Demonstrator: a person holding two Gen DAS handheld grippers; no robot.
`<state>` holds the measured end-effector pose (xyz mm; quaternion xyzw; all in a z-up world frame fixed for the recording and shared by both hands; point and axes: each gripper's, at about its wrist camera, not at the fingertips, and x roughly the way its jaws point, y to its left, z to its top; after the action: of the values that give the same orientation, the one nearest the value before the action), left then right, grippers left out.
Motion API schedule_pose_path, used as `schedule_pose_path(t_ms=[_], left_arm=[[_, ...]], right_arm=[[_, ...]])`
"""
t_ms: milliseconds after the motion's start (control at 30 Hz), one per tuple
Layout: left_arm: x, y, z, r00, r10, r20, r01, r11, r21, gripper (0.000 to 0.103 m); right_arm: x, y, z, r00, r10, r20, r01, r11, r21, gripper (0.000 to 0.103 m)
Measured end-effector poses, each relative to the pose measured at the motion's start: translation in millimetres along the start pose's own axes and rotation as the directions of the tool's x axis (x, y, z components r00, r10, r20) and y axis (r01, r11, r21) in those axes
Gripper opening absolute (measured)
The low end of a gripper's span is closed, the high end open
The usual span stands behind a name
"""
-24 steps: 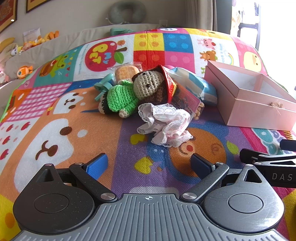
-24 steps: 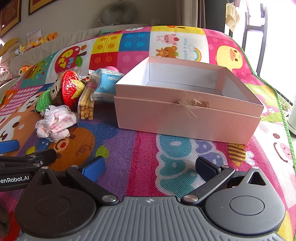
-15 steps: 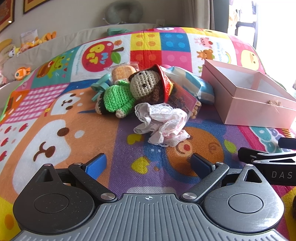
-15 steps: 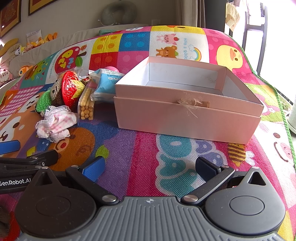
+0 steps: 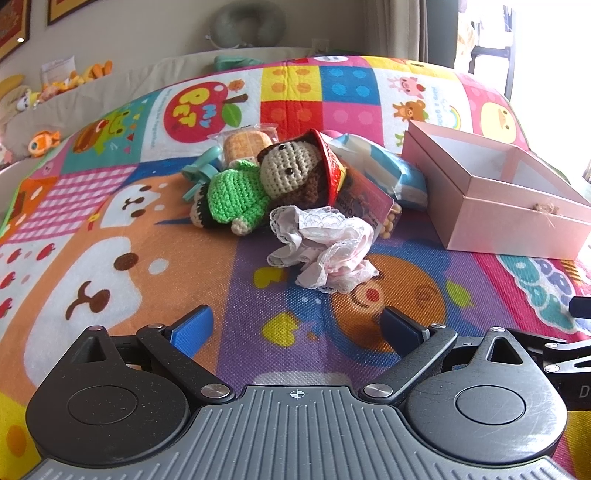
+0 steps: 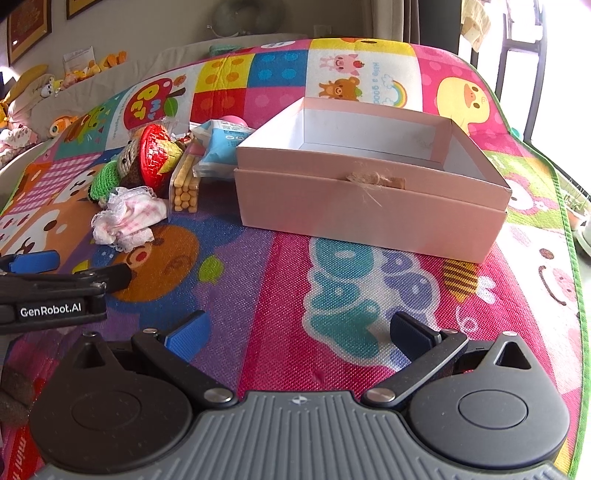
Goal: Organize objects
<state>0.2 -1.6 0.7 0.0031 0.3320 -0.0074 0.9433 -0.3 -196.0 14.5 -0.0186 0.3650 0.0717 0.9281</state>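
A pile of objects lies on the colourful play mat: a crocheted doll [image 5: 255, 184] in green with a red hat [image 6: 155, 155], a pink-and-white lace cloth [image 5: 325, 251] [image 6: 127, 218], a packet of biscuit sticks [image 6: 184, 181], a blue-and-white pouch [image 5: 384, 173] and a wrapped biscuit [image 5: 245, 142]. An open, empty pink box [image 6: 369, 184] [image 5: 498, 192] stands to their right. My left gripper [image 5: 295, 326] is open and empty, short of the cloth. My right gripper [image 6: 297, 334] is open and empty, in front of the box.
The mat [image 5: 110, 240] covers a raised surface with a beige edge behind. Soft toys [image 5: 44, 142] lie at the far left by the wall. A grey neck pillow [image 5: 245, 26] sits at the back. A window and chair are at the right.
The left gripper has drifted slightly left and forward toward the pile. The right gripper has barely moved. Both stay open.
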Motion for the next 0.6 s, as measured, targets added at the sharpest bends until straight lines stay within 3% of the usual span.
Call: schedule_pose_path(t_ms=[233, 433, 600], left_arm=[[-9, 7, 0, 1.0, -0.026, 0.013, 0.026, 1.0, 0.005, 0.098], [-28, 19, 13, 0.991, -0.047, 0.125, 0.049, 0.999, -0.014, 0.098], [-30, 38, 21, 0.988, -0.058, 0.141, 0.067, 0.996, -0.056, 0.098]], right_arm=[[0, 0, -1, 1.0, -0.003, 0.009, 0.003, 1.0, 0.002, 0.103], [0, 0, -2, 1.0, -0.003, 0.011, 0.002, 1.0, 0.003, 0.103], [0, 0, -2, 1.0, -0.002, 0.011, 0.002, 1.0, 0.003, 0.103]])
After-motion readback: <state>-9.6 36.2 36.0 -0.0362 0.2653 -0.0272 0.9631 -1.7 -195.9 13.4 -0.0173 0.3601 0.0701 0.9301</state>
